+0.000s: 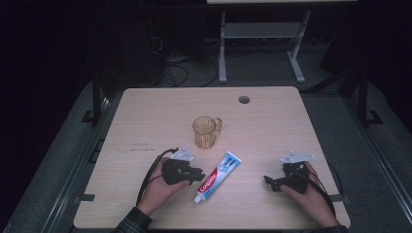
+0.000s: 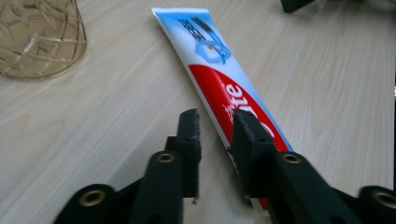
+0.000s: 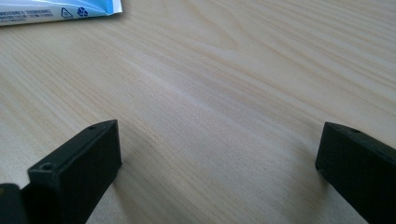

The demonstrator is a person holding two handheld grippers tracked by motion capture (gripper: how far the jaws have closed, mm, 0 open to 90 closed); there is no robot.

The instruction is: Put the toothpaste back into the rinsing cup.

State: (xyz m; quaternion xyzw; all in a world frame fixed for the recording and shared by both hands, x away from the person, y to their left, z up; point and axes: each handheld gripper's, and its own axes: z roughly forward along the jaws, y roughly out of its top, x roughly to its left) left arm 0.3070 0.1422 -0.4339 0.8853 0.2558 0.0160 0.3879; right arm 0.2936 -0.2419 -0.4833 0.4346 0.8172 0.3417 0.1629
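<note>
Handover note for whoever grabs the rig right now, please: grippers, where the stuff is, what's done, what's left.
Left gripper: jaws narrowly parted with nothing between them, one jaw over the red end of the toothpaste tube; no grip yet.
Right gripper: jaws wide apart, nothing in them, low over bare table to the tube's right.
Tube lies flat at mid-table, cap end toward the person. Amber glass mug stands upright just beyond it, apart from it.
Done: nothing lifted.
Left: probably close on the tube and lift it; the mug looks like the likely destination, but that is a guess.
</note>
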